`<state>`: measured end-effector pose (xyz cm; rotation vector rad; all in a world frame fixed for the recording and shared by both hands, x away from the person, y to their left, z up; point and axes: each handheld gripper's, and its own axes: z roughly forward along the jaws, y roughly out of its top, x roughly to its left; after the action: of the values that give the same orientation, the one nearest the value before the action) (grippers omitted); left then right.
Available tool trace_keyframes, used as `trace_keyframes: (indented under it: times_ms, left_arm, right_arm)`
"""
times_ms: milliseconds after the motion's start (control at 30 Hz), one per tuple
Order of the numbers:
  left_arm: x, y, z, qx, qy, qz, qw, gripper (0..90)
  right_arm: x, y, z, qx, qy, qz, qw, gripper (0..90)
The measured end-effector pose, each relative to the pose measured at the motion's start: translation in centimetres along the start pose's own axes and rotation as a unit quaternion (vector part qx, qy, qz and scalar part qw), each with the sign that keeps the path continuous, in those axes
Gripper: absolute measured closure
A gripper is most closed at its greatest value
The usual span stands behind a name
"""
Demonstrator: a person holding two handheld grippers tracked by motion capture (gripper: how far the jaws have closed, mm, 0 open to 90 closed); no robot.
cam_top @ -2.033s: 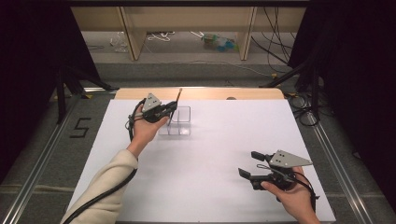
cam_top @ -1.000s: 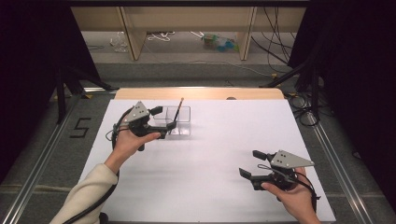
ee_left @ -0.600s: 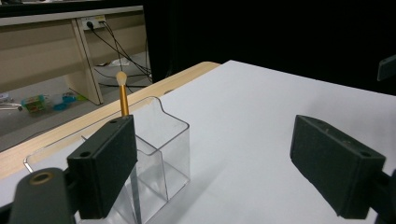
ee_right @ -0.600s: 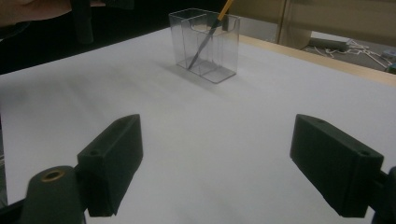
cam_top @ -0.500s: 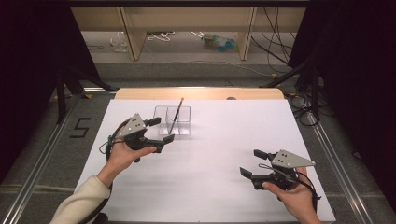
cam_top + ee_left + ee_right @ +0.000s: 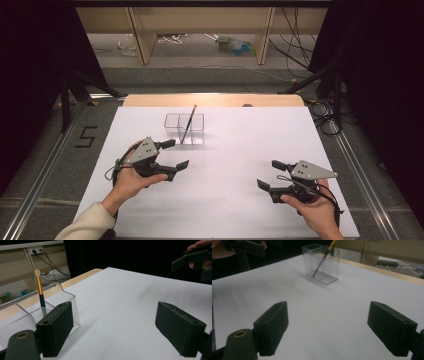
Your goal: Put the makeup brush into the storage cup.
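The left claw (image 6: 176, 154) is pulling back from the clear box (image 6: 184, 128) toward the person's side of the desk (image 6: 240, 150), now sitting near the box but apart from it, its jaws spread and empty. The brush (image 6: 188, 123), gripped two seconds ago, is now standing free, leaning in the box. The forearm is drawing back with it.

brush (image 6: 188, 123) in holder (image 6: 172, 126) (right compartment)
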<state>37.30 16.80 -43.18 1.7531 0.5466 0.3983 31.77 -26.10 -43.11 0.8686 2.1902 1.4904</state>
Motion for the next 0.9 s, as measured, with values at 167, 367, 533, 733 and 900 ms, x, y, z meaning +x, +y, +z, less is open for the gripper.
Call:
trace_keyframes:
  times_ms: [167, 367, 533, 733, 900]
  left_arm:
    - [-0.7, -0.2, -0.4, 0.001, -0.002, 0.003, 1.0, 14.6]
    - [-1.4, -0.5, -0.9, 0.002, -0.003, 0.006, 1.0, 13.8]
    - [-1.8, -0.8, -1.5, 0.001, -0.004, 0.006, 1.0, 13.8]
    - [-2.2, -1.0, -2.1, -0.002, -0.004, 0.009, 0.9999, 13.9]
    - [-2.3, -1.2, -2.6, -0.005, -0.006, 0.006, 0.9999, 13.9]
  right_arm:
    - [0.0, 0.0, 0.0, -0.002, -0.002, -0.003, 1.0, 18.2]
    - [0.0, 0.0, 0.0, -0.003, 0.0, -0.002, 1.0, 18.2]
    - [0.0, 0.0, 0.0, -0.003, 0.001, -0.002, 1.0, 18.2]
    - [-0.1, -0.1, 0.3, -0.022, 0.011, 0.001, 0.9997, 18.6]
    - [0.1, -0.1, 0.2, -0.017, 0.02, 0.012, 0.9996, 18.6]
